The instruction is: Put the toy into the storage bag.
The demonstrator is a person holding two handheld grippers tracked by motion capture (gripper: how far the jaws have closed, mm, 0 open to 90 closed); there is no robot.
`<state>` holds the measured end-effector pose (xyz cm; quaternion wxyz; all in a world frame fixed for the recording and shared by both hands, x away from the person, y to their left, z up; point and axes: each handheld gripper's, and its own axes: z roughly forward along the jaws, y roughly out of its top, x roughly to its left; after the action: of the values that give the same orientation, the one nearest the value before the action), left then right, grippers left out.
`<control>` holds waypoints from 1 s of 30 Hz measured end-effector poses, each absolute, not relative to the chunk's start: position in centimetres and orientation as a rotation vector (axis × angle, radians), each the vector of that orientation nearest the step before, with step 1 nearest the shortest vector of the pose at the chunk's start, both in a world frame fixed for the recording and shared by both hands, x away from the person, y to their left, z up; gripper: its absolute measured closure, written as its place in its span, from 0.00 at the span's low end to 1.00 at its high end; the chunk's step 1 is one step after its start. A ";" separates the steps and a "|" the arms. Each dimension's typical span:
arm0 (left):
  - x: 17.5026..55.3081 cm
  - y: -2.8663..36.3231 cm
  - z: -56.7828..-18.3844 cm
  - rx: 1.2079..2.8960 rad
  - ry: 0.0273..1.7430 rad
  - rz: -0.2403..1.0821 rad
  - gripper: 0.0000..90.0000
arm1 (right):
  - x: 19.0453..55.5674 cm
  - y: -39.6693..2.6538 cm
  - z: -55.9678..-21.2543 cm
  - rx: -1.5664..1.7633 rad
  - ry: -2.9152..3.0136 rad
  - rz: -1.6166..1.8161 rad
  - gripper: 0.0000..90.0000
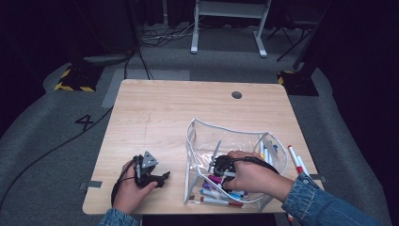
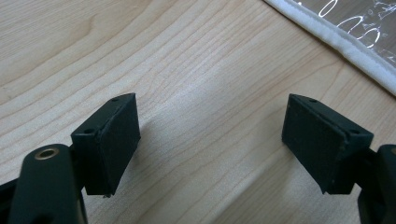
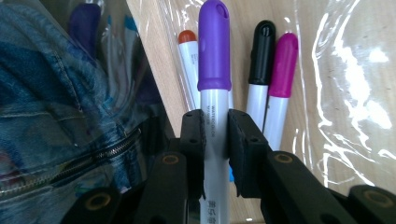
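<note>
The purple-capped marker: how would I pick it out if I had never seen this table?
Find the clear plastic pouch on the wooden table. Inside it, the right tongs are clamped on one white marker. Its cap is purple, unlike the orange, black and magenta caps beside it.

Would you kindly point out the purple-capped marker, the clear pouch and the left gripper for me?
purple-capped marker point(image 3: 214, 51), right gripper view, on its cap.
clear pouch point(image 1: 226, 128), high view, on its white top rim.
left gripper point(image 2: 210, 144), left gripper view, midway between its open jaws.
</note>
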<state>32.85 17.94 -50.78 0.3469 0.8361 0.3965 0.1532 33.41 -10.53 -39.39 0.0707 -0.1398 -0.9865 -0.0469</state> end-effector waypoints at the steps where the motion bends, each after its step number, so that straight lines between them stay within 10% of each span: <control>1: 32.8 17.9 -50.8 2.169 1.028 0.397 0.22 | 33.4 -10.5 -39.6 -0.415 -2.966 -0.133 0.85; 10: 32.8 17.9 -50.8 2.170 1.028 0.396 0.22 | 34.0 -11.7 -36.5 -0.473 -2.991 -0.399 0.58; 30: 32.8 17.9 -50.8 2.163 1.034 0.386 0.22 | 35.4 -25.9 -25.5 -1.079 -3.032 -0.920 0.66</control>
<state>32.82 17.89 -50.80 0.3491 0.8347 0.3990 0.1488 35.37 -25.92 -25.52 -0.1026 -0.3208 -0.9010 -0.2733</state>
